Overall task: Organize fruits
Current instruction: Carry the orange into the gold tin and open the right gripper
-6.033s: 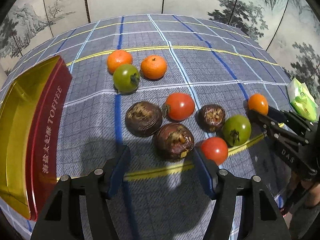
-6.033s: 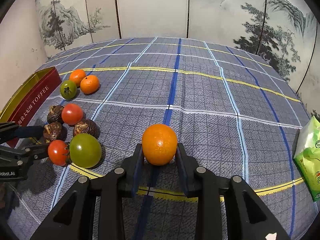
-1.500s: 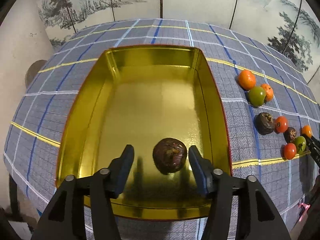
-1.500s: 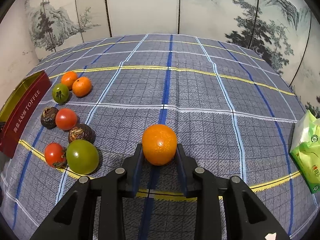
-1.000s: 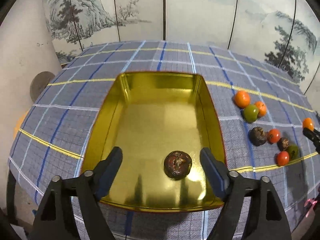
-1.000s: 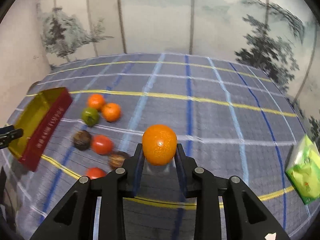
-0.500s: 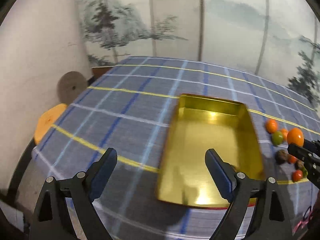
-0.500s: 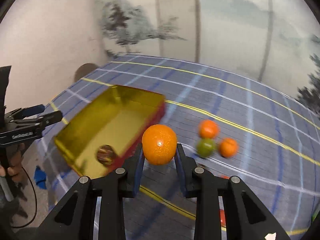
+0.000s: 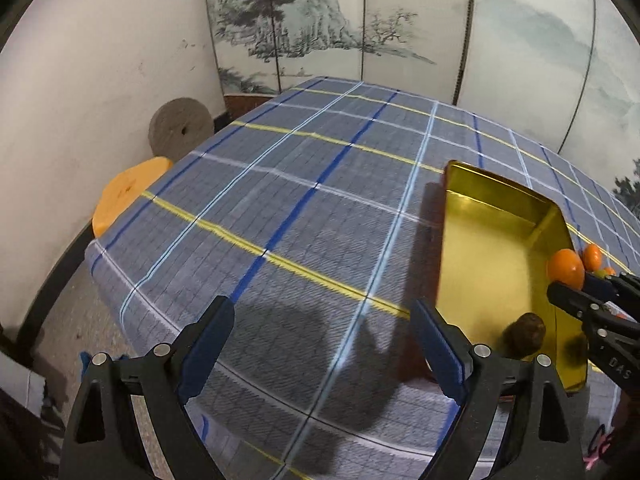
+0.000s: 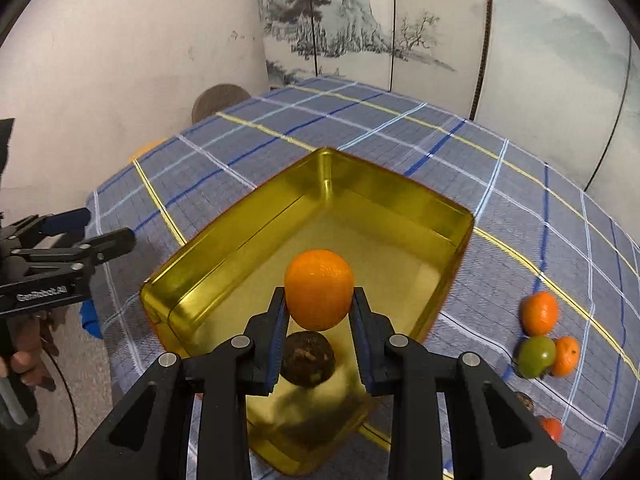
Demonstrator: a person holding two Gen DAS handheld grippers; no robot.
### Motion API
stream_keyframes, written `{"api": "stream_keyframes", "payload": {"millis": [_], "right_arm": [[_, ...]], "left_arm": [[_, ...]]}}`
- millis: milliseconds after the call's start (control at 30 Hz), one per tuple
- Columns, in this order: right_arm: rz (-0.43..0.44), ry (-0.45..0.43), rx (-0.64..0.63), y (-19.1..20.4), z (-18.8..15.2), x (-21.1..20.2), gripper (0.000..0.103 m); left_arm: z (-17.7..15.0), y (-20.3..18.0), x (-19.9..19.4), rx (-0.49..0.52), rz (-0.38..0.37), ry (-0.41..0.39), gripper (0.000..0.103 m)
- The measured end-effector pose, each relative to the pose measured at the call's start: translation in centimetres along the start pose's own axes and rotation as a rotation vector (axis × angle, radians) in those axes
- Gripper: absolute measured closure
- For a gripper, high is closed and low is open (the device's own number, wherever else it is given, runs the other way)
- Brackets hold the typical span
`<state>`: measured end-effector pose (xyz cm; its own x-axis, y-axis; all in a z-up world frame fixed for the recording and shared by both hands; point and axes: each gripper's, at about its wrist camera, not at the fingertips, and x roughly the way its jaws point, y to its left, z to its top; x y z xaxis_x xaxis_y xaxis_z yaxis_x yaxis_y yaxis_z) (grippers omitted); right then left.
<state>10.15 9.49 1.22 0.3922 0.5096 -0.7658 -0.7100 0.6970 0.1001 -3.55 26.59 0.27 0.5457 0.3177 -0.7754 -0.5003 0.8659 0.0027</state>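
Observation:
My right gripper (image 10: 319,320) is shut on an orange (image 10: 319,294) and holds it above the gold tin (image 10: 224,256). A dark brown fruit (image 10: 307,358) lies in the tin below the orange. My left gripper (image 9: 320,344) is open and empty, off to the left of the tin (image 9: 472,208), over the cloth. In the left wrist view the right gripper (image 9: 576,292) holds the orange (image 9: 565,267) over the tin's right wall, and the brown fruit (image 9: 525,334) lies near the tin's front.
Two oranges (image 10: 539,313) and a green fruit (image 10: 536,356) lie on the checked tablecloth (image 10: 360,128) right of the tin, with a red one (image 10: 552,428) nearer. An orange stool (image 9: 128,196) and a grey stone disc (image 9: 180,128) stand beyond the table's left edge.
My right gripper has carried the orange from beside the tin to above its inside. My left gripper has swung further left, away from the tin, still open.

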Motion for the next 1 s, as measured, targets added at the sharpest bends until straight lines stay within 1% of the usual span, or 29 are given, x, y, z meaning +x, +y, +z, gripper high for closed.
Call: {"api": "stream_keyframes", "payload": {"millis": [167,267,400,467,567,667,933,1000], "right_arm": [[0.001,0.059,-0.010,0.3,0.3,2.3,0.075],[-0.008,0.088,-0.015,0.3,0.2,3.4,0.075],[-0.012,0.113,-0.023,0.5,-0.1,4.1,0.075],[-0.014,0.121,-0.026,0.6,-0.3,4.4,0.075],[-0.043,0.124,-0.059,1.0,-0.5,4.7,0.075],[-0.059,0.129,-0.075,1.2,-0.5,4.9,0.074],[-0.063,0.129,-0.079,1.3,-0.5,5.0,0.072],[-0.061,0.127,-0.081,1.3,-0.5,5.0,0.069]], "left_arm": [[-0.1,0.6,0.3,0.012,0.001,0.006,0.013],[-0.1,1.1,0.3,0.018,-0.014,0.005,0.013],[0.1,2.0,0.8,-0.030,0.012,0.020,0.013],[0.2,2.5,1.0,-0.060,0.024,0.033,0.013],[0.1,3.2,1.2,-0.094,0.032,0.049,0.013],[0.1,3.2,1.1,-0.094,0.036,0.048,0.013],[0.1,2.6,1.1,-0.083,0.029,0.051,0.013],[0.1,2.3,1.1,-0.079,0.025,0.051,0.013]]}}
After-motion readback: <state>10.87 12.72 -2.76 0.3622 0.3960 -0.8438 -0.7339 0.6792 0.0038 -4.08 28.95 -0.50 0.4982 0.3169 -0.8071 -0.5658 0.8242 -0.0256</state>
